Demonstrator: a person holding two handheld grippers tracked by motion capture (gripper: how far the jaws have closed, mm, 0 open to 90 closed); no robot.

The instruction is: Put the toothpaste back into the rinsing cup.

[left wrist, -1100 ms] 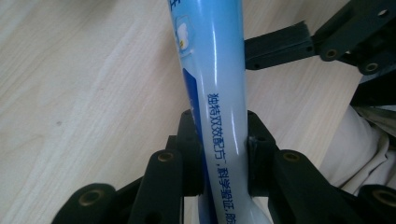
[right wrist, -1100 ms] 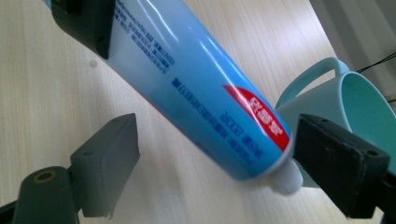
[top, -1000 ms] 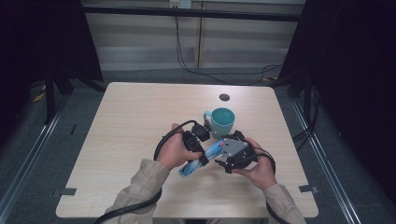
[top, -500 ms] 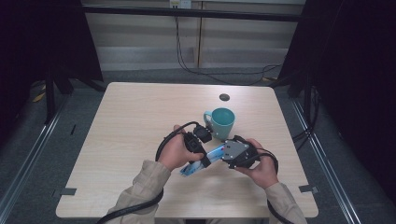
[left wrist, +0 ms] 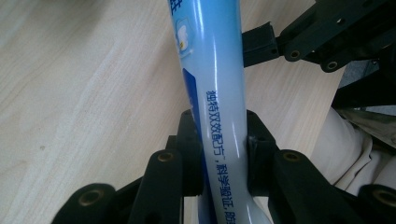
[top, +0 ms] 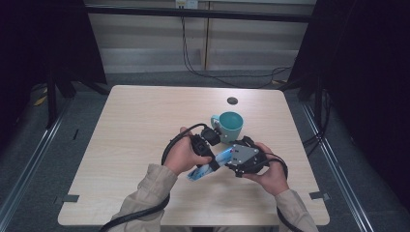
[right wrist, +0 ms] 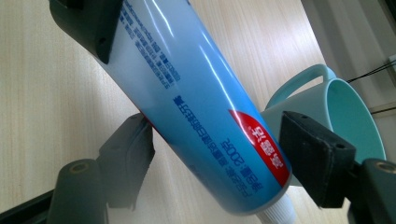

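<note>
Two hand-held tools work a blue toothpaste tube (top: 208, 166) above the near middle of the counter (top: 135, 125). Nearest the person, the left tool (left wrist: 223, 154) is clamped on the tube's body, both black jaws pressed against its sides, holding it slanted off the counter. Just beyond, the right tool (right wrist: 219, 172) straddles the tube's neck end, where the white threaded nozzle (right wrist: 280, 215) shows with no cap on it; its jaws have just been opening and now stand apart, one touching or nearly touching the tube from below, the other clear of it beside the red label band. Farther off, a teal mug (top: 228, 126) stands upright, handle toward the tools, and a small dark disc (top: 232, 100) lies on the counter behind it; whether this is the cap cannot be told. Likely risks: a hard squeeze by the left tool could push paste out of the open nozzle; the glossy tube could slide or swivel in a single grip; a swing of the tube could knock the mug
</note>
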